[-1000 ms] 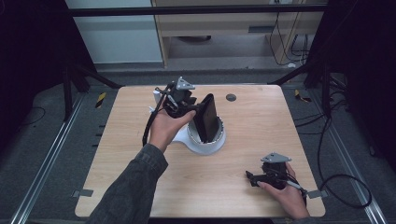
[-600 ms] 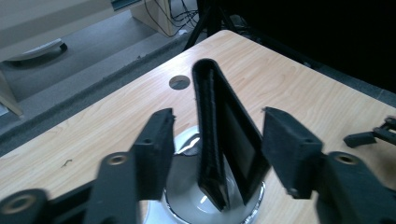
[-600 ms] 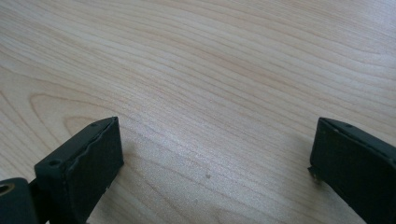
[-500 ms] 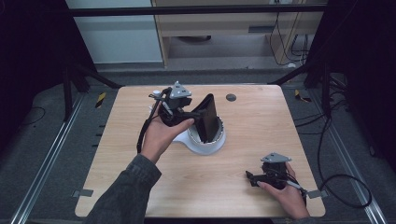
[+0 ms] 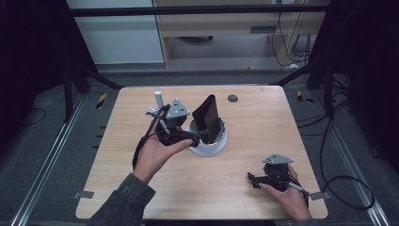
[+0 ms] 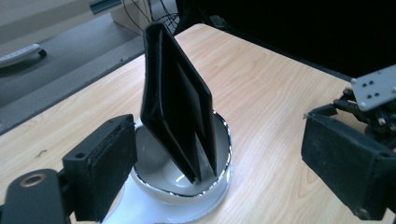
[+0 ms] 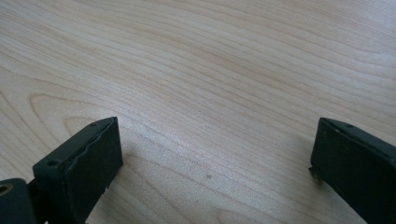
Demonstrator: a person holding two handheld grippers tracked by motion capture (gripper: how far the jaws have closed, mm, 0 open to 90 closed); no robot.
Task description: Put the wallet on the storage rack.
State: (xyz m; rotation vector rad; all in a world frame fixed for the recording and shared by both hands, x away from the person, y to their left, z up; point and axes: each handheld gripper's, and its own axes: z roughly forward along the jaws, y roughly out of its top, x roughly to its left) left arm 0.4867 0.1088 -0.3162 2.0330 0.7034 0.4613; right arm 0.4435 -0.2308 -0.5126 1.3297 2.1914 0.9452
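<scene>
Left gripper view shows the black wallet (image 6: 175, 100) standing on end in the white bowl (image 6: 219, 184), leaning against its rim, free of either pad. The left tongs (image 6: 224, 163) have just been opening and now stand spread wide, the wallet ahead of the gap rather than pinched. This looks like the release step, with the wallet placed in the bowl. Next, the hand should draw back without nudging the tilted wallet over. The right tongs (image 7: 212, 172) rest spread over bare worktop (image 7: 224, 70), well apart.
</scene>
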